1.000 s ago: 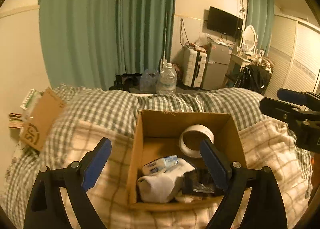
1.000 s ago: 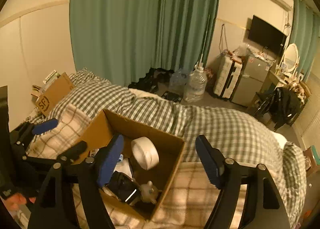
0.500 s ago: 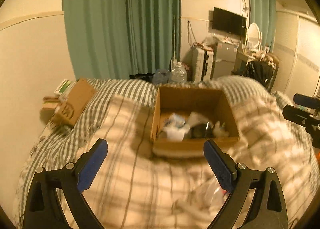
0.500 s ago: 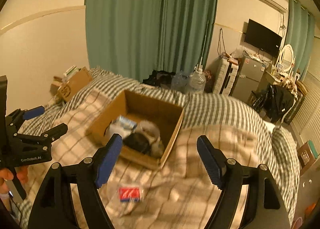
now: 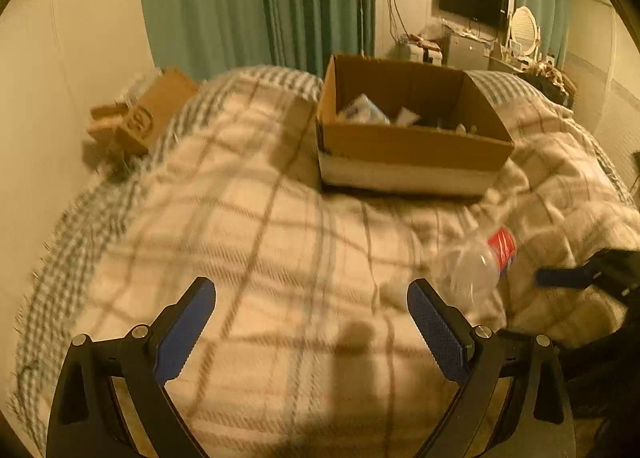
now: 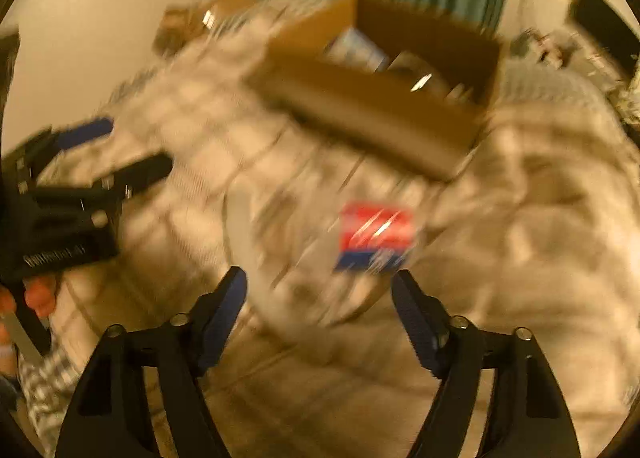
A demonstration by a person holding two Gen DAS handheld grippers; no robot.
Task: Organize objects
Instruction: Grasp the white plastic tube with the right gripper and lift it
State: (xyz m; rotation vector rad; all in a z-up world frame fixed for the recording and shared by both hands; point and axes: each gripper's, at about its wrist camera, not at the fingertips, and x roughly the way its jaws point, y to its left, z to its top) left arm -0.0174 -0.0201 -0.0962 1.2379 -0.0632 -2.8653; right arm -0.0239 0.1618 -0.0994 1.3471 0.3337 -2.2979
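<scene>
Cardboard box (image 5: 408,146) at twelve o'clock already holds several items; plastic bottle (image 5: 476,270) lies loose on the plaid blanket (image 5: 256,242). Left gripper (image 5: 310,332) and right gripper (image 6: 320,314) gape, empty.

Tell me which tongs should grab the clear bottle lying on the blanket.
Right, probably. The right tongs are open, with the bottle straight ahead between their fingers. From the left tongs, also open, the bottle lies off to their right side.
</scene>
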